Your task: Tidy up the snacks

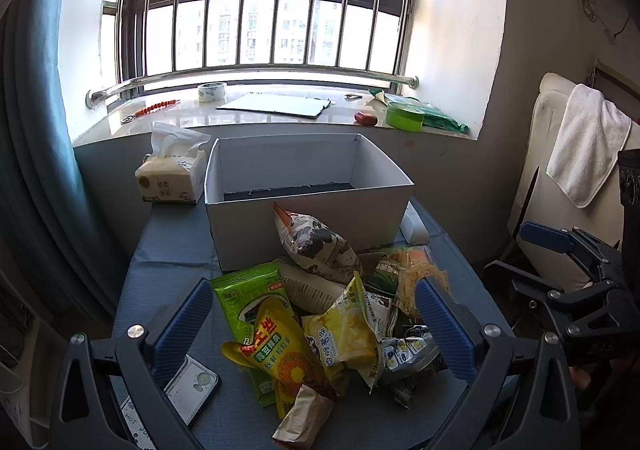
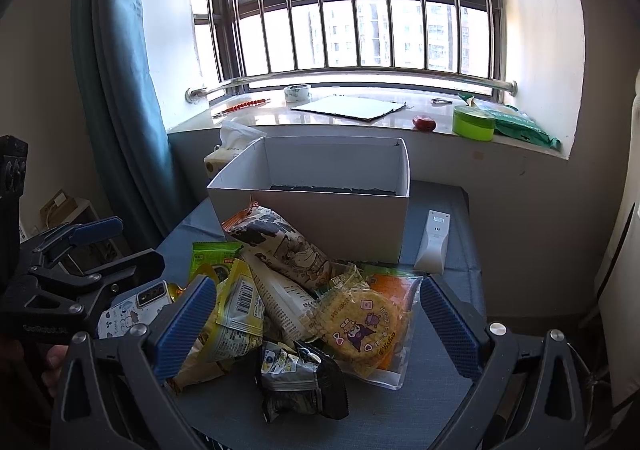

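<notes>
A pile of snack packets (image 1: 320, 314) lies on the blue-grey table in front of an open, empty white box (image 1: 308, 206). The pile holds a cartoon-printed bag (image 1: 320, 246), a green and yellow packet (image 1: 268, 334) and a clear bag of round crackers (image 2: 364, 322). A black packet (image 2: 304, 382) lies nearest in the right wrist view. My left gripper (image 1: 316, 334) is open above the near side of the pile, holding nothing. My right gripper (image 2: 320, 330) is open above the pile too, empty. The box also shows in the right wrist view (image 2: 320, 210).
A tissue pack (image 1: 172, 174) stands left of the box. A white remote (image 2: 432, 242) lies right of it. A phone (image 1: 192, 390) lies at the near left of the table. The windowsill behind holds tape (image 1: 212, 90), a flat card and a green tin (image 1: 404, 116). A chair with a towel (image 1: 584, 146) stands right.
</notes>
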Motion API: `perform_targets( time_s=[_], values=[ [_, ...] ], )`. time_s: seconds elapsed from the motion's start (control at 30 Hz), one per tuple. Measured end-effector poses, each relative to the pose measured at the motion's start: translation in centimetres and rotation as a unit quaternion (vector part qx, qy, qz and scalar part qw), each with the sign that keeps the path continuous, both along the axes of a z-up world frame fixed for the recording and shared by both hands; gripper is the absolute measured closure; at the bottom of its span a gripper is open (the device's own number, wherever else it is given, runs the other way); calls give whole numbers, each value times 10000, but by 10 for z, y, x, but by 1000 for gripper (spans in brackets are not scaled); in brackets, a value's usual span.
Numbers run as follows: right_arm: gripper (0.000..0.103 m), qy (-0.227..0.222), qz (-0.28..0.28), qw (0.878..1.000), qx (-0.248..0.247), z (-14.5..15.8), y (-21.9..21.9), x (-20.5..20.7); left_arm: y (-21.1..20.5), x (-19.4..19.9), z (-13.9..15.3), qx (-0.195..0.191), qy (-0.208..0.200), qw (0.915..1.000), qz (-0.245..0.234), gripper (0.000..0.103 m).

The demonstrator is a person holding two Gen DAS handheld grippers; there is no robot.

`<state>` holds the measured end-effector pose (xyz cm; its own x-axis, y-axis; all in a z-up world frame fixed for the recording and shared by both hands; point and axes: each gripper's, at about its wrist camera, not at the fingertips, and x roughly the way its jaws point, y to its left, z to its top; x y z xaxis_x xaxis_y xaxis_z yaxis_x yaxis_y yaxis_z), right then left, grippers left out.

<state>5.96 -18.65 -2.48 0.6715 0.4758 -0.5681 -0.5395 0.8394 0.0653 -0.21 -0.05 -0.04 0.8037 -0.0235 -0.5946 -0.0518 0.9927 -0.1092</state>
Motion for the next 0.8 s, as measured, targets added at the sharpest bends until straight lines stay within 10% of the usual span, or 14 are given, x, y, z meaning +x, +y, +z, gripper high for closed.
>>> perform_targets(
  time_s=[0.8],
  values=[
    [0,-18,19,10000,-23,1,0,0,2,0,1,25,-21,10000,-5,0]
  ],
)
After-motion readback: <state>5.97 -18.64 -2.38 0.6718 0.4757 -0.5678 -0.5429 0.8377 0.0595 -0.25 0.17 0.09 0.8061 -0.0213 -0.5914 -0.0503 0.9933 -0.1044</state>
